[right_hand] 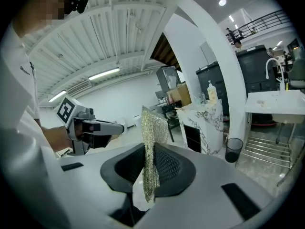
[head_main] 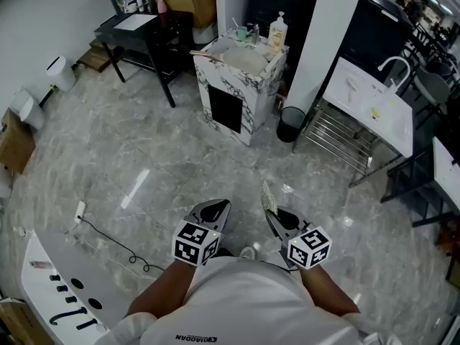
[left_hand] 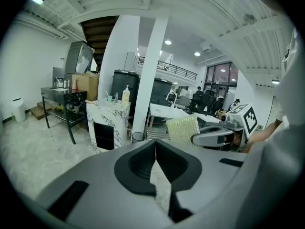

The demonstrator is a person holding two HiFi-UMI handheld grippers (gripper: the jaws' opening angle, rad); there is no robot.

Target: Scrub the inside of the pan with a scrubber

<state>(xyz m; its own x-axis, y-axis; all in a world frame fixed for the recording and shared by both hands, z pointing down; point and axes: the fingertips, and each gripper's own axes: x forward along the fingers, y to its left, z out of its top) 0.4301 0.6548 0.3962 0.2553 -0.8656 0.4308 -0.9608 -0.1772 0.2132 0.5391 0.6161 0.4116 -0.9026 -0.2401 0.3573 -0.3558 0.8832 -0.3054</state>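
I hold both grippers close to my chest, above a grey marble floor. My right gripper (head_main: 273, 213) (right_hand: 149, 152) is shut on a pale mesh scrubber (head_main: 268, 195) (right_hand: 152, 132), which stands upright between its pads. The left gripper view shows the same scrubber (left_hand: 183, 129) sticking out of the right gripper (left_hand: 209, 136). My left gripper (head_main: 219, 207) (left_hand: 155, 146) is shut with nothing between its jaws; it also shows in the right gripper view (right_hand: 119, 127). I cannot make out a pan for certain in any view.
A marble-patterned counter (head_main: 241, 85) stands a few steps ahead, with a soap bottle (head_main: 277, 33) on top. A black bin (head_main: 291, 123) sits beside it. A white sink table (head_main: 370, 103) is at the right, a black table (head_main: 144, 34) at the back left. A cable (head_main: 108, 239) lies on the floor.
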